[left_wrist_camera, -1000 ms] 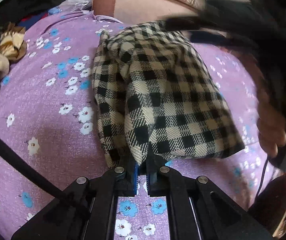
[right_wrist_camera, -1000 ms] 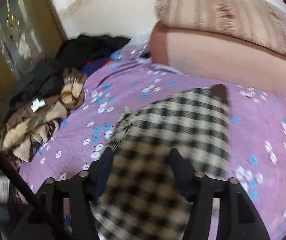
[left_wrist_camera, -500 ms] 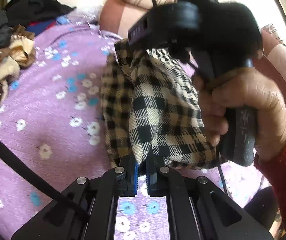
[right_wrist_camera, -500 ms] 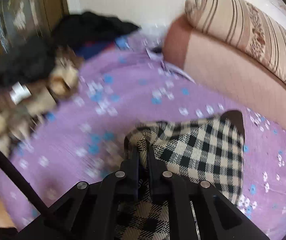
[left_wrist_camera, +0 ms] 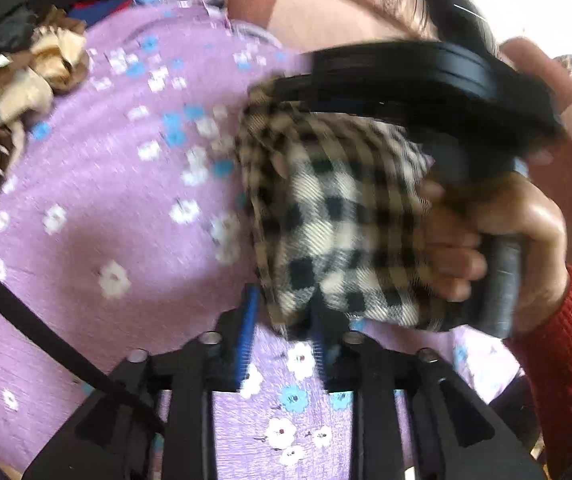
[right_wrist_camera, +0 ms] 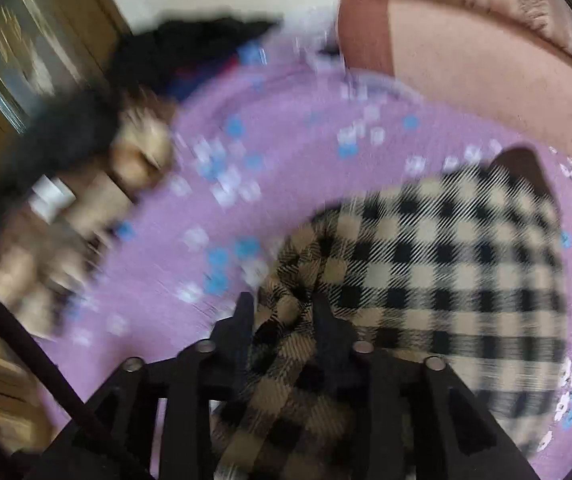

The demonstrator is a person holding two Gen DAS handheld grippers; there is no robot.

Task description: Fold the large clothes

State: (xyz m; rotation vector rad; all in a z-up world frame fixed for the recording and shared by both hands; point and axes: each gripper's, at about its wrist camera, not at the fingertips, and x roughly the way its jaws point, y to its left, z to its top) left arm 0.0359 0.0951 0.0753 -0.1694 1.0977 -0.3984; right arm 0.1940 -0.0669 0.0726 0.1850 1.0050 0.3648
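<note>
A folded black-and-cream checked woven garment (right_wrist_camera: 445,272) lies bunched on the lilac floral bedsheet (right_wrist_camera: 286,152), its six-o'clock corner between the spread left gripper (left_wrist_camera: 284,320); the right gripper (right_wrist_camera: 284,312), jaws just reopening, straddles a fold.

light: bright daylight, blown-out upper right | blur: heavy motion smear | edges: fisheye curvature, dark corners
</note>
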